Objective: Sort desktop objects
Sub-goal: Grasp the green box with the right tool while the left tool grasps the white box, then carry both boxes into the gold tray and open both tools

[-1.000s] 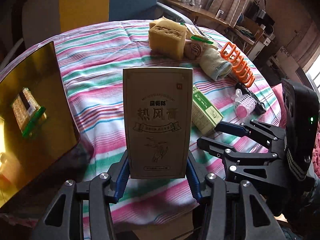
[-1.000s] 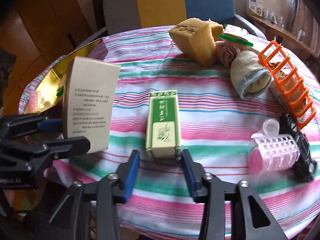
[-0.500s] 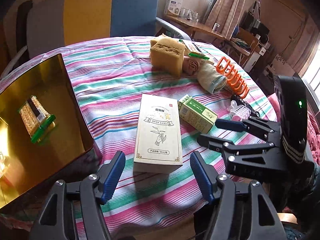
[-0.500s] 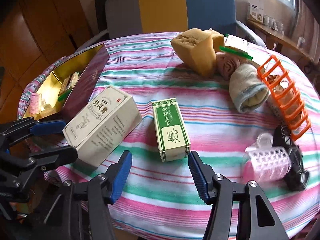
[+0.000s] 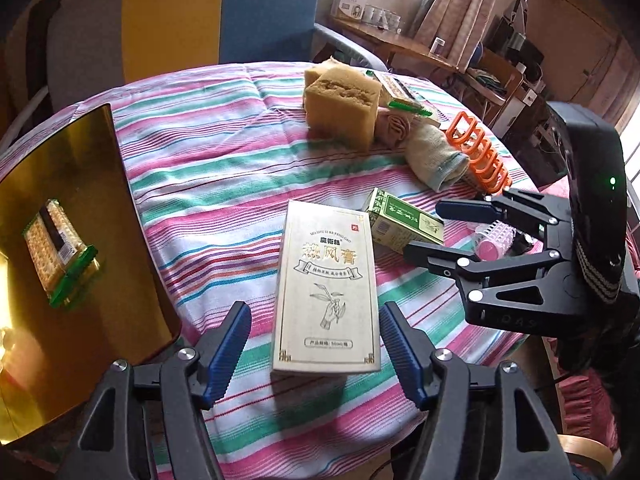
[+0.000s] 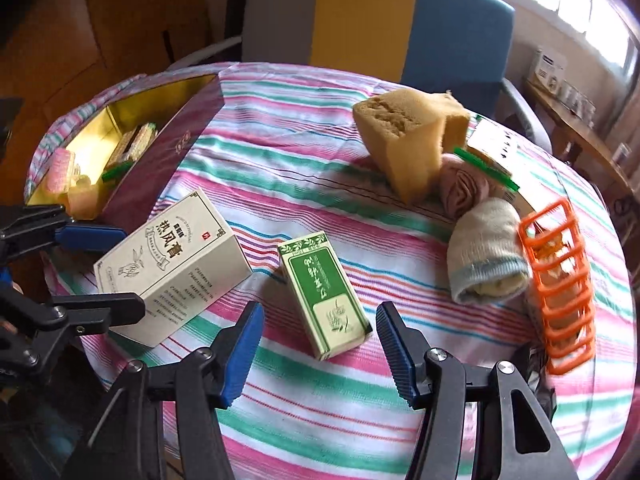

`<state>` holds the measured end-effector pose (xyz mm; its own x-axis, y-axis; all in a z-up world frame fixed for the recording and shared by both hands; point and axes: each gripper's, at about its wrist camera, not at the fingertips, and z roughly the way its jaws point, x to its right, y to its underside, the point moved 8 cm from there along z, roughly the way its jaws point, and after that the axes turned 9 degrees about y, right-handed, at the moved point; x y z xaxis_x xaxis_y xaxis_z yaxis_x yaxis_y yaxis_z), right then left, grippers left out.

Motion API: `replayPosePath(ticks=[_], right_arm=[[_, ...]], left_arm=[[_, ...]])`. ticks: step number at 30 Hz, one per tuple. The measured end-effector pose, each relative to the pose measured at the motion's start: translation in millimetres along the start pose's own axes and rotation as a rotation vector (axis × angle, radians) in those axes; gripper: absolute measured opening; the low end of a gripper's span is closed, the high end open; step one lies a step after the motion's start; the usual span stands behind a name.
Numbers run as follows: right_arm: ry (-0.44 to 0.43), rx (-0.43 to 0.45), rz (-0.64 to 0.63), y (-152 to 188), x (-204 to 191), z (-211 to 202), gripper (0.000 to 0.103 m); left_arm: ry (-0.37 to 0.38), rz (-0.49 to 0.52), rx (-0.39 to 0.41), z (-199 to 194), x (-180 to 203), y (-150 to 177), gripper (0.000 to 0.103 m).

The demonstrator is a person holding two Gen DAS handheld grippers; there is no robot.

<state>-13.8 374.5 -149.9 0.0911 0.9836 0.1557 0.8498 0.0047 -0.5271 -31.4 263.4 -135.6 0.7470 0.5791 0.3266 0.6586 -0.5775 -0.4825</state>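
trouble is most likely to come from how close the two tools sit: the left gripper (image 5: 314,346) stands with its jaws apart on either side of the cream box (image 5: 326,292), pads clear of the cardboard and nothing held, though the jaws are easing inward; the box lies flat on the striped tablecloth (image 5: 224,168). the right gripper (image 6: 318,340) is likewise spread and empty, straddling the near end of the green box (image 6: 324,294), which lies flat just beside the cream one. since the boxes nearly touch at their far corners, lifting either could nudge its neighbour, and the grippers' arms could knock together. a grip taken only on the near end of a long box may let it tip or swing. the gold-lined box (image 5: 60,216), already holding a cracker pack (image 5: 60,252), has a raised wall that a low carry could catch. slack cloth might drag.
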Motion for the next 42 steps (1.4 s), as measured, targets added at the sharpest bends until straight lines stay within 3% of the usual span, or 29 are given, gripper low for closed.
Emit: replayPosePath(ticks=[2, 6, 11, 21, 27, 35, 42], right_arm=[[-0.006, -0.021, -0.038, -4, -2, 9, 0.058], [0.013, -0.062, -0.099, -7, -4, 30, 0.032], [0.010, -0.046, -0.063, -8, 0, 32, 0.032], [-0.007, -0.025, 0.096, 4, -10, 19, 0.031], [-0.045, 0.008, 0.183, 9, -21, -1, 0.031], [-0.110, 0.089, 0.161, -17, -53, -42, 0.031], [-0.204, 0.131, 0.057, -64, -120, -53, 0.031]], left_arm=[[-0.005, -0.002, -0.017, 6, -1, -1, 0.067], [-0.009, -0.018, -0.030, 14, -4, -2, 0.064], [-0.035, -0.021, -0.013, 17, -5, -4, 0.054], [0.036, -0.078, 0.039, 2, -4, 7, 0.054], [0.025, -0.053, 0.127, -39, 4, 8, 0.054], [-0.078, -0.163, 0.264, -102, -42, 12, 0.054], [-0.247, -0.311, 0.337, -148, -131, 21, 0.053]])
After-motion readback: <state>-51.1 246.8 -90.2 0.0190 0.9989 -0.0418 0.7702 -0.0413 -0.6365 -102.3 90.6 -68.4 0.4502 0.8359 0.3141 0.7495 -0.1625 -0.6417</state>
